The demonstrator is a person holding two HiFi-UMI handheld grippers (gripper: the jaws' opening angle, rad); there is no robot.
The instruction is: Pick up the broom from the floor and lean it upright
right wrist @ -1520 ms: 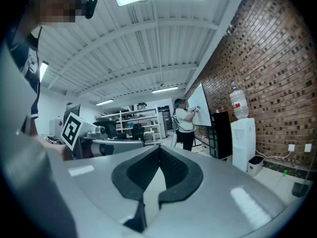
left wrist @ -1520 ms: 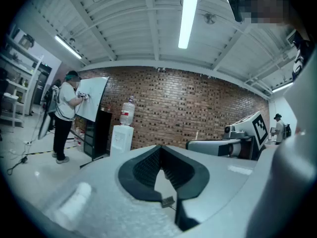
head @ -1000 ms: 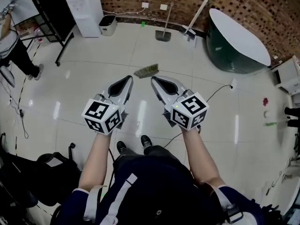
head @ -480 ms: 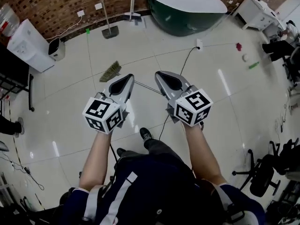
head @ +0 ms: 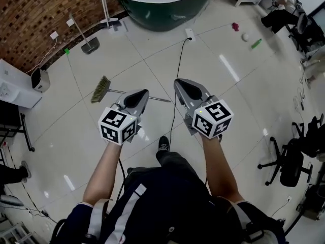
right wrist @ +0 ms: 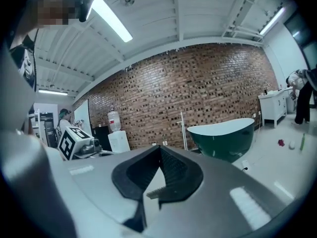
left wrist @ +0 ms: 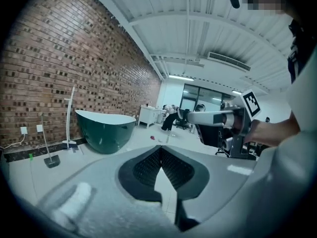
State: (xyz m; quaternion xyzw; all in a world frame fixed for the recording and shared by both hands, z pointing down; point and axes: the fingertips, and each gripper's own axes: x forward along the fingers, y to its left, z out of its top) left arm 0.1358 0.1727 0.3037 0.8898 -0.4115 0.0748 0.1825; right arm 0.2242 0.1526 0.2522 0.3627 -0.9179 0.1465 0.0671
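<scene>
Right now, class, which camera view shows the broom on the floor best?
The head view: it shows the broom lying flat on the tiled floor, bristles at left, handle running right behind the left gripper. Neither gripper view shows it; both look across the room at the brick wall and bathtub.

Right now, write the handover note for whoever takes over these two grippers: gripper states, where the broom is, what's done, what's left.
Left gripper: shut, empty, in the air in front of the person.
Right gripper: shut, empty, alongside it.
Broom: lying flat on the tiled floor, bristles toward the brick wall.
Done: nothing; broom not picked up.
Left: open the jaws, grip the handle, lift, lean it upright, probably against that wall.
</scene>
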